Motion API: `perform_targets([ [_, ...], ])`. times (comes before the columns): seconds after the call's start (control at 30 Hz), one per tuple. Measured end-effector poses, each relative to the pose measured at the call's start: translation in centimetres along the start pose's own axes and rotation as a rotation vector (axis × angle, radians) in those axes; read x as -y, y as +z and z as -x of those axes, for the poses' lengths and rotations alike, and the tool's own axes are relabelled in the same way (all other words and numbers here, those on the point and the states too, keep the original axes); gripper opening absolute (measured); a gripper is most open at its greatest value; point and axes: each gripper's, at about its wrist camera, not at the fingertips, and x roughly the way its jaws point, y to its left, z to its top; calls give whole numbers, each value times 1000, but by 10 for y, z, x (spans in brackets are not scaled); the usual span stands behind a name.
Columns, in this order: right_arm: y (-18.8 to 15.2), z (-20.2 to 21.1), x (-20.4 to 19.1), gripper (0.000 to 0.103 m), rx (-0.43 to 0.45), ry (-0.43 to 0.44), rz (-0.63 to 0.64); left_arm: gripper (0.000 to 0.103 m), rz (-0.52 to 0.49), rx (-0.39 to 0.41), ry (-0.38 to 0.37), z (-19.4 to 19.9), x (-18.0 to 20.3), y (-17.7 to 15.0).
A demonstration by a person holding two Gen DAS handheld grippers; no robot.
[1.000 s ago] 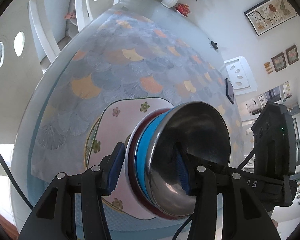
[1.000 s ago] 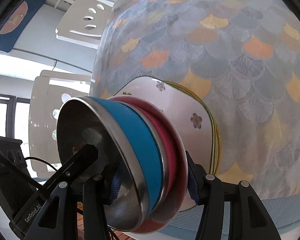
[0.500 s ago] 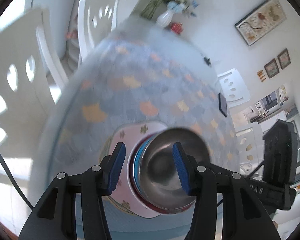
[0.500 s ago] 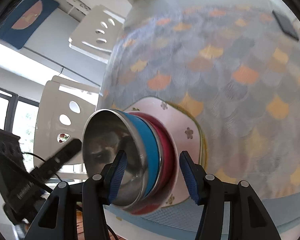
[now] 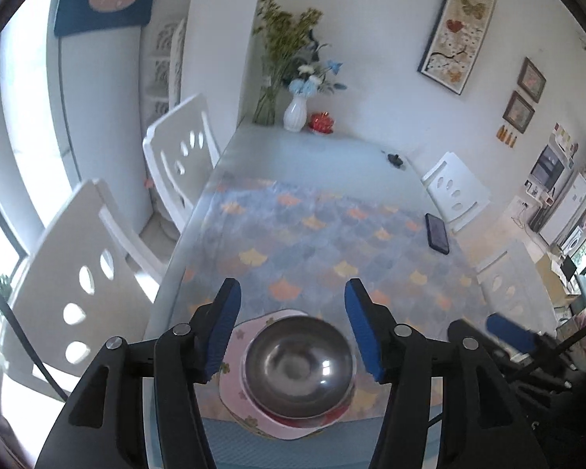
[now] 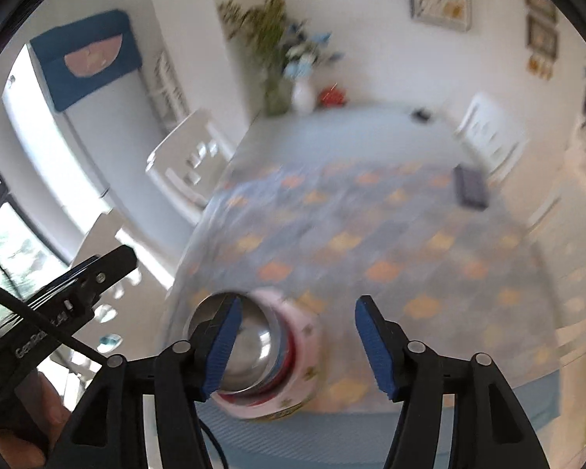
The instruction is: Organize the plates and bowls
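A steel bowl point(image 5: 299, 367) sits on top of a stack with a red rim under it, all on a pink square flowered plate point(image 5: 232, 391) near the table's front edge. My left gripper point(image 5: 291, 305) hangs well above the stack, its jaws opening, with nothing between the blue pads. In the right wrist view, which is blurred, the same stack shows as steel bowl point(image 6: 250, 348) on pink plate point(image 6: 306, 355). My right gripper point(image 6: 299, 312) is also high above it, jaws opening and empty. Each gripper shows at the edge of the other's view.
A fan-patterned cloth point(image 5: 332, 242) covers the table. On it lie a dark phone point(image 5: 437, 232) at the right and a small black object point(image 5: 394, 158); a white vase point(image 5: 295, 113) and a red item point(image 5: 321, 121) stand at the far end. White chairs point(image 5: 82, 273) line both sides.
Both grippers have let go of the stack and risen away from it, tilting up so the room shows. Their jaws stand wider. The stack stays on the table.
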Motion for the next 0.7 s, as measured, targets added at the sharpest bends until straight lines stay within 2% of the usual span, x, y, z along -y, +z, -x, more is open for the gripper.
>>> perform_targets([
  [0.1, 6, 16, 15, 67, 42, -44, -4, 54, -19, 6, -7, 9, 15, -1],
  [0.3, 5, 33, 39, 67, 50, -47, -29, 55, -56, 27, 10, 22, 49, -5],
  [0.4, 0, 39, 47, 67, 37, -51, -13, 63, -69, 38, 33, 29, 65, -9],
  [0.53, -11, 51, 60, 67, 37, -74, 3, 69, -73, 60, 74, 35, 82, -17],
  [0.6, -16, 54, 68, 67, 31, -80, 7, 76, -76, 58, 94, 36, 90, -22],
  [0.7, -23, 61, 79, 67, 29, -51, -3, 78, -94, 56, 132, 40, 101, -29],
])
